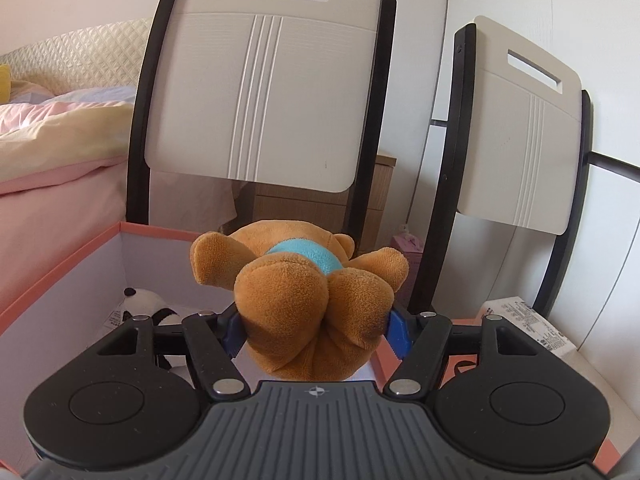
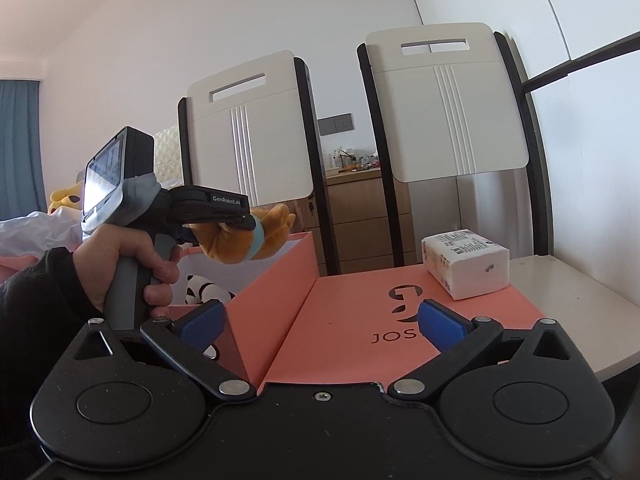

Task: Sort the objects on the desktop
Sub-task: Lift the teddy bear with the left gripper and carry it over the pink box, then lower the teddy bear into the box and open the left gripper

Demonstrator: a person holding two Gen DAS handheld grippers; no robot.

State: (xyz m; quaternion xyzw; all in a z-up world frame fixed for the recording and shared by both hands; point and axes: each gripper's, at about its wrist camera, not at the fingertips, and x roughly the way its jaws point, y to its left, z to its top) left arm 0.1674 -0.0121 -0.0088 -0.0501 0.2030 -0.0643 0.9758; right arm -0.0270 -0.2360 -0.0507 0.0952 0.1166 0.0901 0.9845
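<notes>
- My left gripper (image 1: 316, 328) is clenched on the brown teddy bear (image 1: 304, 292), which hangs above the open pink box (image 1: 60, 276).
- A panda toy (image 1: 150, 306) already lies inside, far left; I'd lower the bear beside it before letting go.
- My right gripper (image 2: 322, 322) is spread wide and empty, over the box lid (image 2: 352, 312), with the tissue pack (image 2: 466, 264) beyond on the far right.

Panda (image 1: 150, 304) in box (image 1: 60, 276) — packet (image 2: 466, 264) on lid (image 2: 352, 320)

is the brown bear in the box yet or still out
Still out. The brown bear is clamped in the left hand-held gripper, held above the open pink box.
</notes>
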